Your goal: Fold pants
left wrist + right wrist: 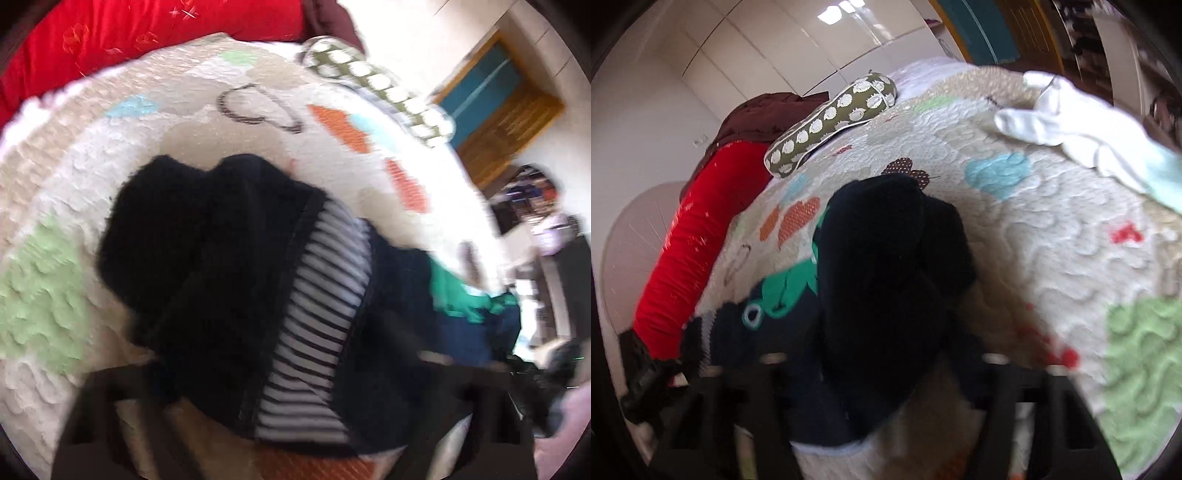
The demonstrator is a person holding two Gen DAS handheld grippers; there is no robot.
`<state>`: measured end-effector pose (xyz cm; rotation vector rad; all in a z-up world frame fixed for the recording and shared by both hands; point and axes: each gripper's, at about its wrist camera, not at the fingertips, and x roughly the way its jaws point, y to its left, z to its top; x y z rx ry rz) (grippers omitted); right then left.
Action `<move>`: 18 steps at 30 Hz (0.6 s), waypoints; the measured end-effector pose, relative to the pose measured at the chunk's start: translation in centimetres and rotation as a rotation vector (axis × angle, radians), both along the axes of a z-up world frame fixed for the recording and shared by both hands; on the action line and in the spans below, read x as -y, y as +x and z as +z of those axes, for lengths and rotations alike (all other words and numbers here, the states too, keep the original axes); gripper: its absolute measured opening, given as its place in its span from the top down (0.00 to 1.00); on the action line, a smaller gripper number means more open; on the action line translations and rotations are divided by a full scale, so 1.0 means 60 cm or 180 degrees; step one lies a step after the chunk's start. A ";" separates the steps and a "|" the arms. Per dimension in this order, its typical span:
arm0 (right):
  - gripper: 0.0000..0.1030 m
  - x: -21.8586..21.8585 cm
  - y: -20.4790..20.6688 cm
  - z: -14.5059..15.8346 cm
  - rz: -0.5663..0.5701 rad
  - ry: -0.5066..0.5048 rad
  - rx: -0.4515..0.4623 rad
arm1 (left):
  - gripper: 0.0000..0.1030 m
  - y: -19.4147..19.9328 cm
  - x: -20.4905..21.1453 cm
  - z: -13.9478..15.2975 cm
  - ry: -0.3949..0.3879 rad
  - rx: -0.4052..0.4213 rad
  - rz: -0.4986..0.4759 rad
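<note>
Both my grippers, left gripper (295, 417) and right gripper (882, 413), pinch the dark pants (207, 236), bunched and hanging just over the bed quilt (55, 206). No neat fold yet; most work remains, I'd judge.

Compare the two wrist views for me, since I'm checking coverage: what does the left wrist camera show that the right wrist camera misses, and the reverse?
Only the left wrist view shows the black-and-white striped lining inside the dark pants.

Only the right wrist view shows the white garments at the far side of the bed and the glossy white wardrobe doors.

Both show the dark pants bunched on the patchwork quilt, the red bolster, the olive dotted pillow and the green-printed navy garment.
</note>
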<state>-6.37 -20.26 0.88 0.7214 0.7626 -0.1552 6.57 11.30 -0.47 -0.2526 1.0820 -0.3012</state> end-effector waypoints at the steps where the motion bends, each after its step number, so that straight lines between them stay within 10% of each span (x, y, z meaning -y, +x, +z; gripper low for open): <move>1: 0.84 0.006 0.013 -0.007 0.0032 0.0226 0.0001 | 0.55 -0.001 0.005 0.005 0.0038 -0.0001 0.0016; 3: 0.86 0.012 0.015 -0.003 -0.0032 0.0473 0.0059 | 0.85 -0.008 0.000 0.016 -0.0173 -0.0060 -0.0059; 11: 0.87 -0.047 -0.059 0.113 0.0228 -0.0010 0.0276 | 0.84 -0.118 -0.047 0.100 -0.0322 0.0232 -0.0051; 14: 0.86 -0.055 -0.114 0.136 0.0252 0.0024 0.0371 | 0.68 -0.160 -0.069 0.094 -0.0277 0.0300 0.0019; 18: 0.64 -0.057 -0.164 0.105 -0.0024 -0.0217 0.0000 | 0.61 -0.173 -0.102 0.044 -0.0070 0.0017 0.0187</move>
